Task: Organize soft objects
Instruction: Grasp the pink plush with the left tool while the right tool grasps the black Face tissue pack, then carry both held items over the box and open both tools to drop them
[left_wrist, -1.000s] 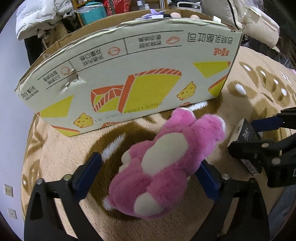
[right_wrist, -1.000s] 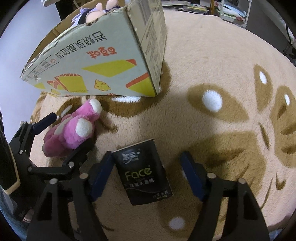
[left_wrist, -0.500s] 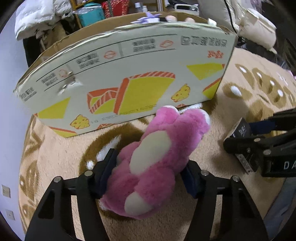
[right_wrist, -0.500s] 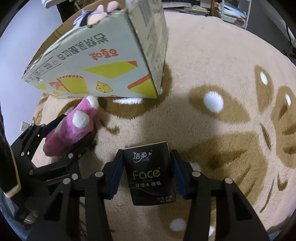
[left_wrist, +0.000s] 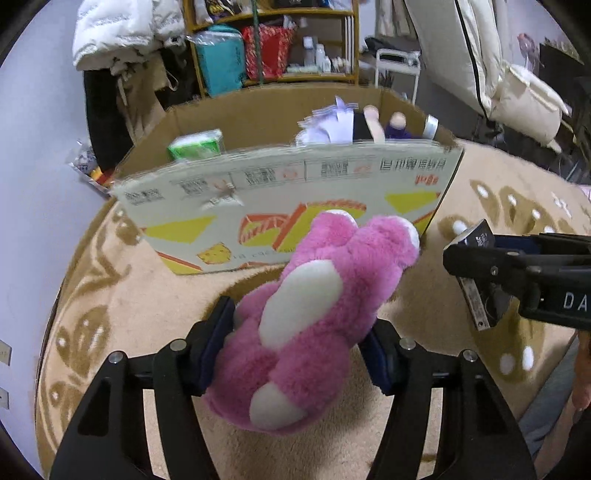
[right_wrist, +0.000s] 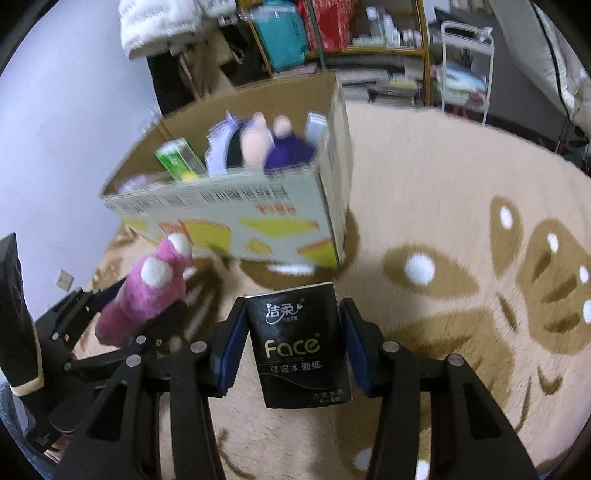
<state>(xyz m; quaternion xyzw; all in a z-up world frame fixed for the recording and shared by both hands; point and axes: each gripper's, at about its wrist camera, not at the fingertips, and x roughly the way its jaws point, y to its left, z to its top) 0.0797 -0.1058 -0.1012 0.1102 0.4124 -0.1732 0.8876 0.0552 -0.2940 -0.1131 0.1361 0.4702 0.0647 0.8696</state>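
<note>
My left gripper (left_wrist: 299, 354) is shut on a pink plush toy (left_wrist: 314, 314) with white patches, held clear of the carpet in front of the cardboard box (left_wrist: 280, 199). The right gripper (right_wrist: 293, 343) is shut on a black tissue pack (right_wrist: 297, 343) labelled "Face", also lifted off the carpet. In the right wrist view the pink plush toy (right_wrist: 147, 295) and the left gripper (right_wrist: 122, 325) show at the lower left. The tissue pack (left_wrist: 476, 273) and right gripper (left_wrist: 491, 258) appear at the right of the left wrist view. The open box (right_wrist: 258, 229) holds a green pack (right_wrist: 179, 160) and a purple-and-white doll (right_wrist: 255, 144).
A beige carpet (right_wrist: 461, 221) with brown leaf patterns covers the floor. Behind the box stand a shelf (left_wrist: 280, 44) with bags and bottles, a white jacket (left_wrist: 122, 33) and a white metal rack (right_wrist: 465, 62). White cushions (left_wrist: 517, 85) lie at the far right.
Both grippers closed on their objects, the left on the pink plush and the right on the tissue pack, then rose off the carpet; the box's open top has come into view.
</note>
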